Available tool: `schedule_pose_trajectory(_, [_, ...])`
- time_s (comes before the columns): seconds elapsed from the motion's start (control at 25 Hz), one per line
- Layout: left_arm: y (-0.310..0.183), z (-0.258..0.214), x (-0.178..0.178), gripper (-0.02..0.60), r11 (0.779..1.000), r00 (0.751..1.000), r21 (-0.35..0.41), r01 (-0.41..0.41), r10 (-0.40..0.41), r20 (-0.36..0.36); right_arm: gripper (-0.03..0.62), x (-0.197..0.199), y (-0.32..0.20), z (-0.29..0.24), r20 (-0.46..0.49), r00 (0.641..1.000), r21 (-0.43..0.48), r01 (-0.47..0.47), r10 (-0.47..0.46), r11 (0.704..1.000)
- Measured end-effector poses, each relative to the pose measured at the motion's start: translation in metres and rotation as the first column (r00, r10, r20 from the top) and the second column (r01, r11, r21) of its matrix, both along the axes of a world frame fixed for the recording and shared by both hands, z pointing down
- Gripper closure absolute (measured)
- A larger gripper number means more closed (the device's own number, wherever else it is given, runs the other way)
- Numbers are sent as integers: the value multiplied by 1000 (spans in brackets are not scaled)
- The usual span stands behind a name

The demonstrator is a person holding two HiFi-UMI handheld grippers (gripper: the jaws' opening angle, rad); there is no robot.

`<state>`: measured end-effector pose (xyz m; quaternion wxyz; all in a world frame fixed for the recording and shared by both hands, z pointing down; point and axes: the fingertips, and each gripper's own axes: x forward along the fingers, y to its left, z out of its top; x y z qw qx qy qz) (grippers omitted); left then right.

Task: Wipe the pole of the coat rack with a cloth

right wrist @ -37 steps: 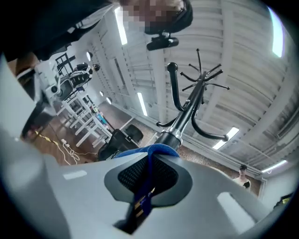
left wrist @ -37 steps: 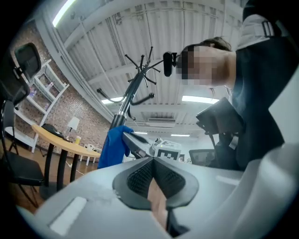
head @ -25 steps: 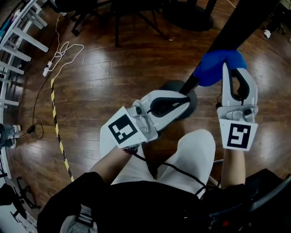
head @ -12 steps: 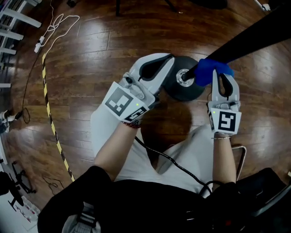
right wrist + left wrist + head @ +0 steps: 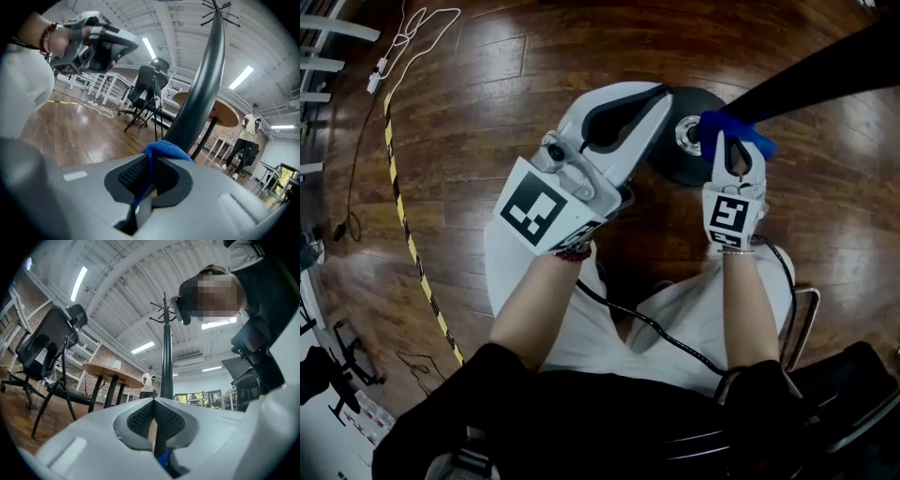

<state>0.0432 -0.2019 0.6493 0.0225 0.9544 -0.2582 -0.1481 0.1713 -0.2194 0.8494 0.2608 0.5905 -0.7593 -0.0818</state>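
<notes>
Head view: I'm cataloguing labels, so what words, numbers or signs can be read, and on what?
No readable words, brands or numbers anywhere.
The cube on the left tool: black-and-white square marker pattern, not lettering.
The cube on the right tool: the same kind of pattern.

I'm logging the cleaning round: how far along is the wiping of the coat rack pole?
Done: the blue cloth is pinched in the right gripper. In hand: it presses on the pole just above the round base; the left gripper is shut, empty, beside it. Left: nothing shows which stretches are already wiped, so the length up to the hooks may remain.
</notes>
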Motion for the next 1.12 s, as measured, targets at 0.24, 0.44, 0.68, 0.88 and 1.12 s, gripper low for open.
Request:
schedule_pose_trajectory(0.24, [2,-17,-23,588,999,993,15,48,-46,-104,576,2,0,88,34,999,-236,-20,29,972])
schedule_pose_trajectory(0.44, [-5,-13,-39,588,995,988,-12,95,-96,-122,576,3,1,141,40,998,-397,-33,53,917])
schedule_pose_trajectory(0.68, [-2,-9,-47,588,992,979,-85,89,-103,-177,576,23,8,204,138,956,-599,-126,258,790])
schedule_pose_trajectory(0.88, [8,-21,-36,588,995,982,-72,69,-80,-170,576,47,5,227,219,839,-692,-226,498,686])
schedule_pose_trajectory(1.12, [12,-24,-33,588,994,983,-47,101,-107,-147,576,68,-4,226,271,758,-686,-280,593,672])
